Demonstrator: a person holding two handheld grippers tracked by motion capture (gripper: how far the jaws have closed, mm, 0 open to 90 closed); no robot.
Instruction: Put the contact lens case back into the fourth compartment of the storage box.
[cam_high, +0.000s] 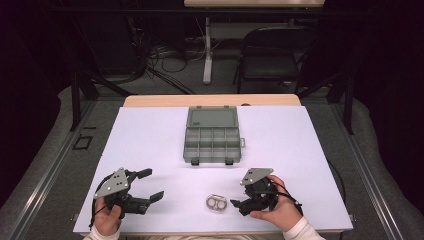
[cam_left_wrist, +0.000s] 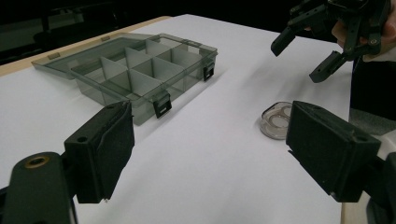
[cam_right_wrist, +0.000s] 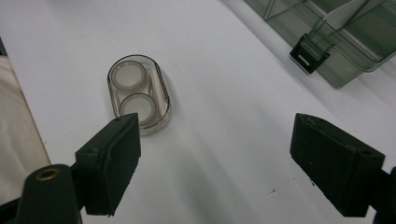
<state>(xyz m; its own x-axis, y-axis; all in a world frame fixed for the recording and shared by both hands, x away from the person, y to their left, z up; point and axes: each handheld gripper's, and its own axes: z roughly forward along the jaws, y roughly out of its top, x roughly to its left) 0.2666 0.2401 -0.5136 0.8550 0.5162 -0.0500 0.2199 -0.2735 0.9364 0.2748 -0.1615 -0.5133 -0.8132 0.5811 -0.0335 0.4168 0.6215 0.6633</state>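
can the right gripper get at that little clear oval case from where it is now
Probably yes. The right gripper is open beside the oval case, with bare table between them and nothing on top of the case.

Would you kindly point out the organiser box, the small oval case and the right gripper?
Organiser box (cam_high: 212, 144): high view, divider grid.
Oval case (cam_right_wrist: 138, 95): right gripper view, between its two round wells.
Right gripper (cam_left_wrist: 303, 58): left gripper view, midway between fingertips.
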